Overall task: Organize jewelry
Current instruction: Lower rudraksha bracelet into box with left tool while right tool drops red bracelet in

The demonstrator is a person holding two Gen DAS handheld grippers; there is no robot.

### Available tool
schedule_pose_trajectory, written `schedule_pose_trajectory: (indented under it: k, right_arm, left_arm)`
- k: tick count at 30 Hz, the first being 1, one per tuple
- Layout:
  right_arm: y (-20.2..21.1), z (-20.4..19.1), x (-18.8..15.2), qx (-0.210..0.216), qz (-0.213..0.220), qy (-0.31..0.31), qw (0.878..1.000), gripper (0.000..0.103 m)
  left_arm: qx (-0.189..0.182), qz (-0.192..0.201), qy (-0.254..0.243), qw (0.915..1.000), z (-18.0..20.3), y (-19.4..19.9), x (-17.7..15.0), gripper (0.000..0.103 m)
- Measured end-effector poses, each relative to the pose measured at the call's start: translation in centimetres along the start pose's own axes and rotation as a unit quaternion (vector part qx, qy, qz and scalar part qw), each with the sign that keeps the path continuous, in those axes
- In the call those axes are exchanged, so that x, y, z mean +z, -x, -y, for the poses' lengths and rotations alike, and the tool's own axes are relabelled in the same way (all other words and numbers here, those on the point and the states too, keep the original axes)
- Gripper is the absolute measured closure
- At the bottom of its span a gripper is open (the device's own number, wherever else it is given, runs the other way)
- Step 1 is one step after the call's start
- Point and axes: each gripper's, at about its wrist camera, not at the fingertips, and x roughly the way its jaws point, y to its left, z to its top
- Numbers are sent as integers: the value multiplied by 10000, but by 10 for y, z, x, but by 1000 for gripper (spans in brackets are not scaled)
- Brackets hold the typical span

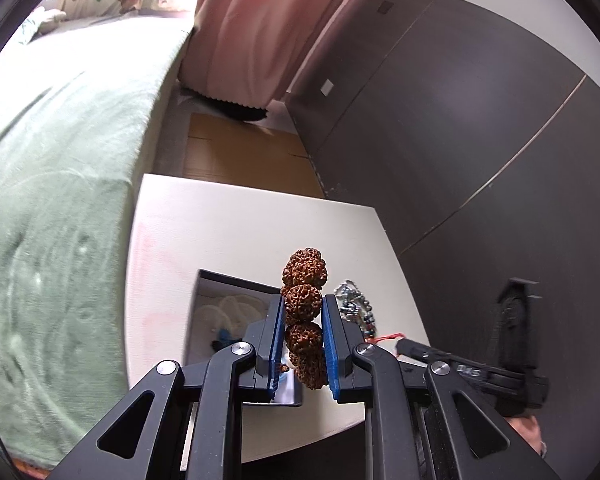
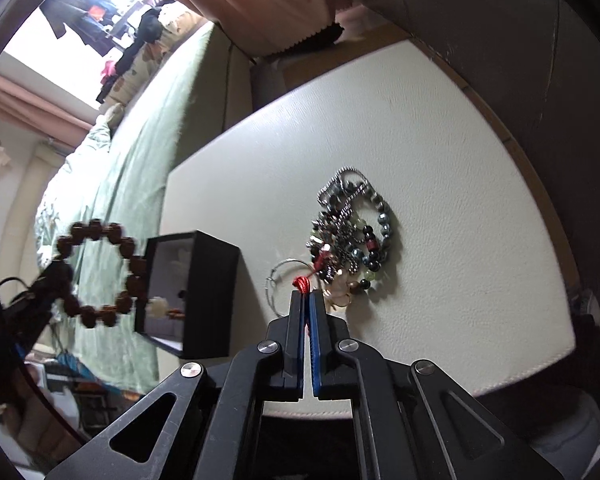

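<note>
My left gripper (image 1: 303, 306) is shut on a bracelet of big brown knobbly seed beads (image 1: 303, 280), held in the air above the open black jewelry box (image 1: 220, 292). In the right wrist view the same bracelet (image 2: 96, 272) hangs as a ring left of the box (image 2: 204, 292). My right gripper (image 2: 307, 296) is shut on a red cord (image 2: 302, 283) at the near edge of a tangled pile of bead bracelets and chains (image 2: 352, 232) on the white table (image 2: 440, 160). The pile also shows in the left wrist view (image 1: 354, 304).
A thin wire hoop (image 2: 278, 288) lies beside the pile. A bed with a green cover (image 1: 60, 160) runs along the table's left. A dark cabinet (image 1: 460, 100) stands to the right. Pink curtain (image 1: 252, 28) hangs behind.
</note>
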Motion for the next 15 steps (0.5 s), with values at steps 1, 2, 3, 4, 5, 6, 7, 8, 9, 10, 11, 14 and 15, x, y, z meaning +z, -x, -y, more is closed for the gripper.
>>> schedule_pose_trajectory:
  k: [1, 2, 3, 4, 5, 6, 7, 8, 9, 10, 11, 14, 15]
  right_arm:
    - [6, -2, 0, 16, 57, 33, 10000, 99]
    - [13, -6, 1, 52, 116, 73, 9999, 99]
    - [19, -10, 1, 82, 168, 112, 9998, 99]
    - [24, -14, 1, 98, 221, 156, 9996, 99]
    - [29, -17, 1, 119, 267, 198, 9994, 99]
    - [34, -20, 0, 156, 300, 231, 9992, 99]
    - [37, -24, -1, 204, 329, 267, 9989, 99]
    - [41, -30, 0, 258, 358, 318, 9985, 99]
    - [42, -35, 0, 292, 379, 356, 9982, 99]
    - [43, -41, 0, 336, 397, 398, 9979, 99]
    - [44, -48, 1, 400, 408, 449, 9974, 99]
    - [41, -66, 2, 542, 415, 588, 9959, 99]
    - [38, -74, 3, 593, 404, 627, 9955, 99]
  left_arm:
    - [1, -8, 9, 10000, 0, -2, 0, 84]
    - [45, -27, 22, 10000, -1, -6, 0, 84]
    - [153, -51, 36, 9999, -3, -9, 0, 83]
    - [282, -76, 53, 9996, -5, -12, -1, 83]
    - [392, -140, 84, 9991, -9, -15, -2, 83]
    - [438, -247, 134, 9986, -14, -19, -3, 80]
    - [439, -311, 173, 9984, -17, -20, -4, 77]
    - [434, -350, 233, 9982, -22, -19, -5, 69]
    - [441, -328, 257, 9982, -25, -16, -6, 61]
    - [475, -276, 263, 9981, -27, -12, -7, 56]
    - [524, -190, 264, 9981, -30, -7, -8, 48]
    - [615, -7, 312, 9976, -37, 9, -9, 42]
    - [650, 15, 340, 9973, -40, 14, -9, 42]
